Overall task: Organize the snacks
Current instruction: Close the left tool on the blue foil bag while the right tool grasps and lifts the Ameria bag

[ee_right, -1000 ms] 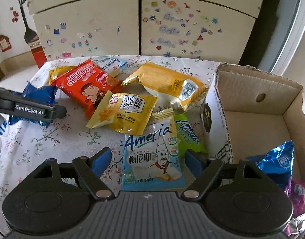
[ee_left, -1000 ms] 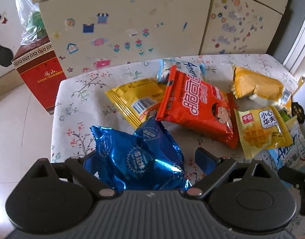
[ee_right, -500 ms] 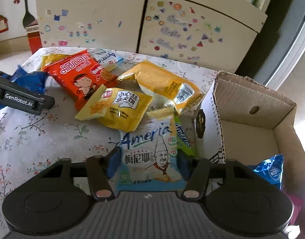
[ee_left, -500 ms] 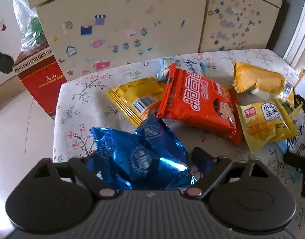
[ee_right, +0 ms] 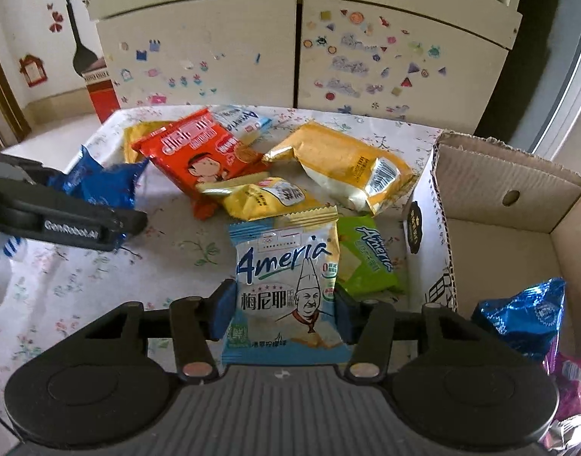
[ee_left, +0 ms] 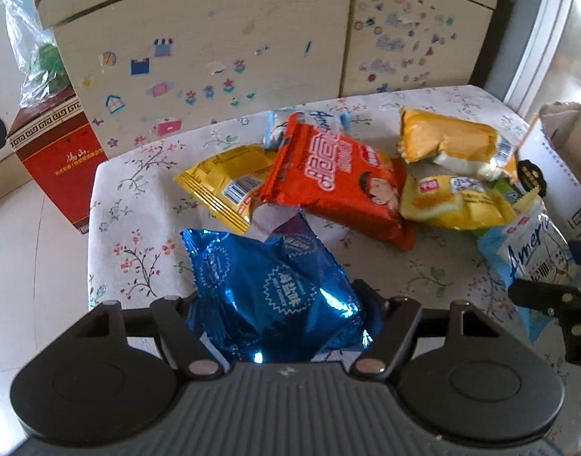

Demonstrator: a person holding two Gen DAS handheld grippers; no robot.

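My left gripper (ee_left: 282,311) is shut on a shiny blue foil snack bag (ee_left: 267,285) and holds it over the near left of the floral table (ee_left: 138,235). My right gripper (ee_right: 281,313) is shut on a light blue Ameria cracker packet (ee_right: 286,285) and holds it just left of the open cardboard box (ee_right: 518,209). The box holds another blue foil bag (ee_right: 526,315) and a pink packet (ee_right: 571,383). The left gripper with its bag also shows in the right wrist view (ee_right: 62,216).
On the table lie an orange-red packet (ee_right: 199,152), a yellow waffle packet (ee_right: 267,197), a large yellow-orange packet (ee_right: 347,163), a green Ameria packet (ee_right: 366,258), a yellow packet (ee_left: 225,186) and another Ameria packet (ee_right: 241,121). A stickered cabinet (ee_right: 290,49) stands behind. A red carton (ee_left: 58,159) stands on the floor at left.
The right gripper has closed on the Ameria packet and raised it. The left gripper has closed on the blue bag and lifted it slightly.
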